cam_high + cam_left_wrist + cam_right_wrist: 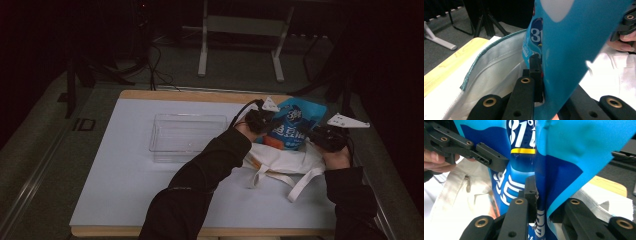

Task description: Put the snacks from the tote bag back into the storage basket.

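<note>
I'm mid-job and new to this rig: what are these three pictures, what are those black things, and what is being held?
No robot arm is involved: a person holds a black two-jaw gripper in each hand. The high view looks down on the table from above the person's side. The other two pictures come from cameras riding on the grippers, looking along their jaws. On the table lie a clear plastic tray and a white cloth bag. The left gripper and right gripper are both shut on a blue snack packet, one at each side, holding it up over the cloth bag. The left gripper view shows the packet's blue film pinched between the jaws.
</note>
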Motion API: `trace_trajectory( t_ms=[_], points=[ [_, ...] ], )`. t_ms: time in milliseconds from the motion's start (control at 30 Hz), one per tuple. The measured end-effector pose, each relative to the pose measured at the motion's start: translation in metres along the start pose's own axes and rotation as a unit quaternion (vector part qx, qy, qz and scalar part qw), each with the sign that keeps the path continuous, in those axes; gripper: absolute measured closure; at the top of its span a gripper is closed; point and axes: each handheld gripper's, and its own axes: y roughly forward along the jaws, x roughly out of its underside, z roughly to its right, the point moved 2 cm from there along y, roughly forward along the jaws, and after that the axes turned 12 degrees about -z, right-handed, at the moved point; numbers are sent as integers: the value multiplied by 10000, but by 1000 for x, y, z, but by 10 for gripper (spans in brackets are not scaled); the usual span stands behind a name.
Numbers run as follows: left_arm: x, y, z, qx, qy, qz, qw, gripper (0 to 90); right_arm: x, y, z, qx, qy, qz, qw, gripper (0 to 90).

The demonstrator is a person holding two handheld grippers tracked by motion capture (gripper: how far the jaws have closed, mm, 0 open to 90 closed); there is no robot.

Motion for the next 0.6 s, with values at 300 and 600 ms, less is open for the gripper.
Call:
trace_trajectory(
  t_ms=[300, 600],
  points=[
    [-3, -1, 0, -112, -41, -20, 9999, 900, -6, 1, -5, 187, -17, -132, 9997, 858],
    [-11, -10, 1, -118, -46, -6, 9999, 900, -14, -6, -6, 162, -11, -74, 9998, 864]
  ],
)
